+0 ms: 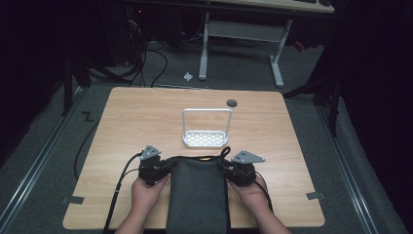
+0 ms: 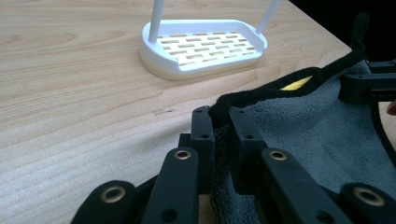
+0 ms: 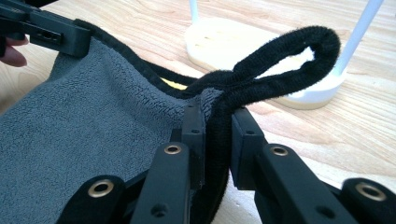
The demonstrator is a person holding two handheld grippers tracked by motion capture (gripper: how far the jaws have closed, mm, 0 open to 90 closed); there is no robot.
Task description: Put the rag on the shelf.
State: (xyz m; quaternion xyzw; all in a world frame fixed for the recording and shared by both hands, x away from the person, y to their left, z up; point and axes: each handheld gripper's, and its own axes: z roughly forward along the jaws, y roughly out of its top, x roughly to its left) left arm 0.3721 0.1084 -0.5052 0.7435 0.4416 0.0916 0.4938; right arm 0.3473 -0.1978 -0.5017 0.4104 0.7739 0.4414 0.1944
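Note:
A dark grey towel (image 1: 197, 190) with black trim lies on the wooden table (image 1: 136, 122) and hangs over its near edge. My left gripper (image 1: 168, 163) is shut on the towel's far left corner; in the left gripper view its jaws (image 2: 222, 116) pinch the black hem of the towel (image 2: 317, 130). My right gripper (image 1: 225, 165) is shut on the far right corner. In the right gripper view its jaws (image 3: 217, 114) clamp the towel (image 3: 84, 135) at the base of a black hanging loop (image 3: 289, 51). A yellow tag (image 2: 296, 85) peeks from under the hem.
A white slotted rack (image 1: 205, 139) with a tall hoop stands just beyond the towel, mid-table. A small grey disc (image 1: 232, 103) sits near the far edge. Bare wood lies to the left and right. A white desk frame (image 1: 241, 48) stands on the floor behind.

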